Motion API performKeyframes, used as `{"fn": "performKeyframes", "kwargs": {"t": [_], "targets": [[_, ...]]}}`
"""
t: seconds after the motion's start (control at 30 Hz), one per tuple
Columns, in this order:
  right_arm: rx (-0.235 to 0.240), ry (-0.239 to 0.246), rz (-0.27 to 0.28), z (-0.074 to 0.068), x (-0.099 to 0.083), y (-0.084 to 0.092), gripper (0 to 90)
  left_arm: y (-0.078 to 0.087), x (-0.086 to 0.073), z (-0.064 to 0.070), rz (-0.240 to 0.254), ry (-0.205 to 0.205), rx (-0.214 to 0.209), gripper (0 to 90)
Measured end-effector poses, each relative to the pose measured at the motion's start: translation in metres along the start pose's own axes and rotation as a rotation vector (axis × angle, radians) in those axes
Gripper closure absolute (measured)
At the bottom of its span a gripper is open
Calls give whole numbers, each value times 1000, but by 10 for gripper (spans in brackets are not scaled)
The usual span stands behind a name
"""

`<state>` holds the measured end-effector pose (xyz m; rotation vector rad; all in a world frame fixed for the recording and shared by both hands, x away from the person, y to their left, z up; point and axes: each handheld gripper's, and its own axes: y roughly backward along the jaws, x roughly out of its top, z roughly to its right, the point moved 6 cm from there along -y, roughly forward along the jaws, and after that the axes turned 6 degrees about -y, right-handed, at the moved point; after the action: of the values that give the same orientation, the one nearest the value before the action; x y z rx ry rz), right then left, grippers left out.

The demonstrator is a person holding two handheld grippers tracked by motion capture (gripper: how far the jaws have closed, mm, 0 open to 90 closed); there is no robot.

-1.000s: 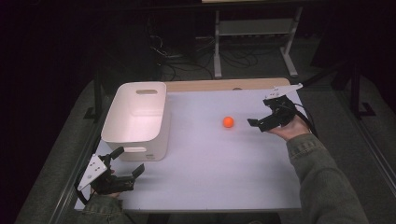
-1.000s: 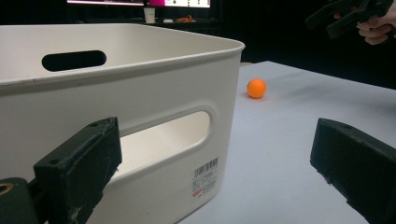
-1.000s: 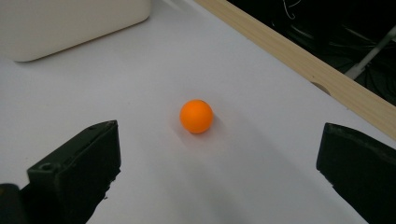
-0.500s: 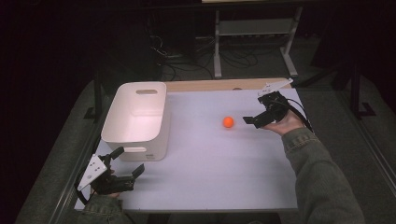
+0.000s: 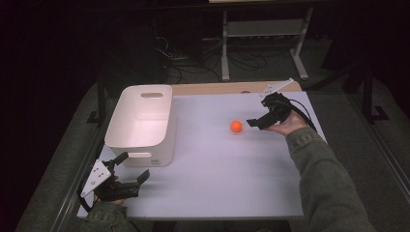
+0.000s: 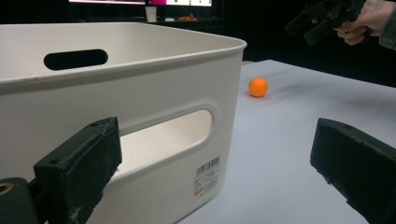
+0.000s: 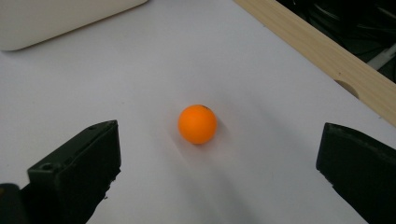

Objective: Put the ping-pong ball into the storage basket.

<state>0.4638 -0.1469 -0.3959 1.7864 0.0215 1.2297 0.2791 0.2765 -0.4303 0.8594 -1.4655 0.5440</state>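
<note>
While one orange ball (image 5: 236, 126) sits mid-counter (image 5: 217, 183), right gripper (image 5: 256, 123) hovers just beside it, fingers spread; left gripper (image 5: 131, 169), also spread, rests nr one white bin (image 5: 140, 140).

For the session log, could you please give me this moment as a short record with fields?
surface: white table top
target: orange ball resting on the table, untouched
container: white bin, at the table's left, looks empty
right gripper: open, just right of the ball, jaws aimed at it
left gripper: open, low by the bin's near wall, holding nothing
ball to bin: apart, ball right of the bin
</note>
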Motion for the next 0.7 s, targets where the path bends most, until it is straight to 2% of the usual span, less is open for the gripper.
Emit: {"fn": "performKeyframes", "kwargs": {"t": [0.1, 0.3, 0.7], "targets": [[6, 6, -15, -1, 2, -5, 0, 0, 0, 0, -1, 0, -1, 16], [17, 3, -12, -1, 4, -12, 0, 0, 0, 0, 1, 1, -2, 16], [41, -3, -59, -2, 0, -34, 0, 0, 0, 0, 2, 2, -6, 16]]}}
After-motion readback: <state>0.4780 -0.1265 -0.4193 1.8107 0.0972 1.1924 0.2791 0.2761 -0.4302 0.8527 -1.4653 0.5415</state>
